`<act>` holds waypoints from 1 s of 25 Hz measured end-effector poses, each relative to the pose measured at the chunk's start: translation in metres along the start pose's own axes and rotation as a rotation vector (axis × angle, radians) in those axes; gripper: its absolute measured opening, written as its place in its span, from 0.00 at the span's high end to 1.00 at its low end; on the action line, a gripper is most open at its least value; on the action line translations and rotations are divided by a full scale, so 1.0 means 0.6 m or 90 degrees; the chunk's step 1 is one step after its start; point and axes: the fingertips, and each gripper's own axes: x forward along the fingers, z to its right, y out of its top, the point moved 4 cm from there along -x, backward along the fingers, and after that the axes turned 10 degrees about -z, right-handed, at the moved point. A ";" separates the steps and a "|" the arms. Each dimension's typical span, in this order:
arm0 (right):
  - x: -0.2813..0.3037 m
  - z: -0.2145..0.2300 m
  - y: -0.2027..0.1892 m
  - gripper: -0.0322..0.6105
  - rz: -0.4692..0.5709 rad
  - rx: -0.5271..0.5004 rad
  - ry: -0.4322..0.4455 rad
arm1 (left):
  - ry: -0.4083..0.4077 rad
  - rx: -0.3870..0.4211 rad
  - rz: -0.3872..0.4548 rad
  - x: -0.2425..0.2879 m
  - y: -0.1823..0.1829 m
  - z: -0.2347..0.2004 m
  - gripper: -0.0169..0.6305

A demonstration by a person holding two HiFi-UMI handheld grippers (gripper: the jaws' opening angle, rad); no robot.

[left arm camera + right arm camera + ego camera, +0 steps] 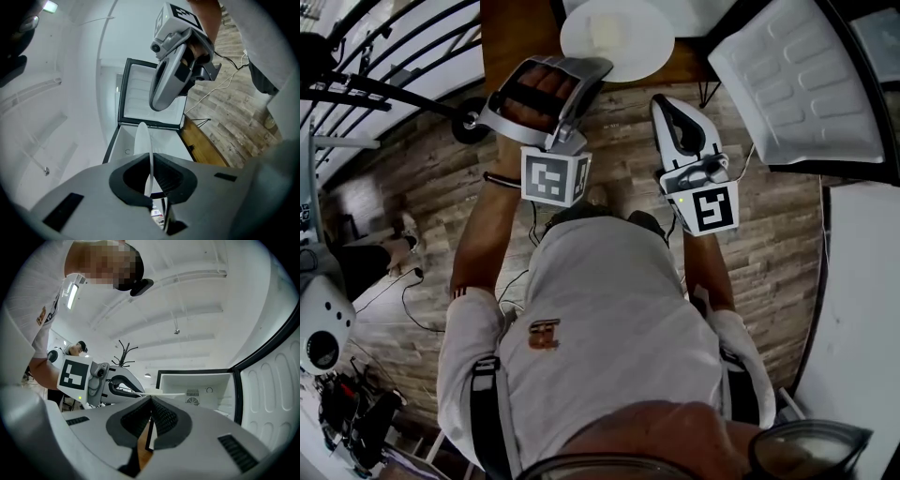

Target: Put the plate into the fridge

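A round white plate [617, 37] is held out flat, with my left gripper [591, 67] shut on its near rim. The left gripper view shows the plate [143, 150] edge-on between the pads. It hangs over a wooden top [514, 28] in front of the open fridge [125, 146], whose white door [797, 80] stands swung out to the right. My right gripper [662, 103] hovers just right of the plate, shut and holding nothing. In the right gripper view, the plate's edge [171, 391] lies just beyond that gripper [151, 401], with the fridge's white inside [197, 394] behind it.
The floor [769, 234] is wood plank with cables [412, 309] trailing at the left. A black stand with a wheel [469, 120] reaches in from the left. White equipment [323, 328] sits at the lower left, and a white surface [862, 309] runs down the right edge.
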 end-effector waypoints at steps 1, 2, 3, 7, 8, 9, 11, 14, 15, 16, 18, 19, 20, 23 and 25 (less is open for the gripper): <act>0.009 0.002 -0.002 0.90 -0.006 -0.002 -0.002 | 0.000 -0.001 0.004 0.008 -0.007 -0.003 0.93; 0.017 0.005 -0.005 0.90 -0.012 -0.004 -0.005 | -0.001 -0.002 0.008 0.016 -0.013 -0.005 0.93; 0.025 0.009 -0.007 0.90 -0.016 -0.004 -0.009 | 0.000 -0.002 0.012 0.025 -0.019 -0.007 0.93; 0.046 0.024 -0.017 0.90 -0.025 -0.003 -0.023 | -0.005 -0.001 0.021 0.056 -0.032 -0.007 0.93; 0.049 0.026 -0.020 0.90 -0.027 -0.002 -0.025 | -0.007 -0.001 0.022 0.061 -0.034 -0.006 0.93; 0.052 0.029 -0.022 0.90 -0.029 0.000 -0.026 | -0.010 -0.002 0.023 0.066 -0.035 -0.005 0.93; 0.056 0.033 -0.027 0.90 -0.032 0.002 -0.027 | -0.014 -0.002 0.025 0.075 -0.036 -0.003 0.93; 0.066 0.037 -0.031 0.90 -0.033 0.001 -0.027 | -0.015 -0.003 0.024 0.089 -0.040 -0.004 0.93; 0.070 0.040 -0.031 0.90 -0.032 0.002 -0.027 | -0.015 -0.004 0.023 0.095 -0.041 -0.004 0.93; 0.075 0.042 -0.032 0.90 -0.030 0.003 -0.027 | -0.016 -0.005 0.023 0.101 -0.043 -0.004 0.93; 0.082 0.044 -0.036 0.90 -0.033 0.004 -0.024 | -0.017 -0.007 0.020 0.112 -0.046 -0.005 0.93; 0.085 0.046 -0.037 0.90 -0.034 0.002 -0.022 | -0.017 -0.009 0.018 0.118 -0.048 -0.006 0.93; 0.088 0.048 -0.037 0.90 -0.034 0.001 -0.019 | -0.016 -0.010 0.015 0.123 -0.051 -0.008 0.93; 0.098 0.060 -0.037 0.90 -0.036 0.002 -0.012 | -0.014 -0.011 0.002 0.145 -0.054 -0.013 0.93; 0.104 0.072 -0.039 0.90 -0.035 0.000 -0.007 | -0.012 -0.011 -0.006 0.161 -0.052 -0.016 0.93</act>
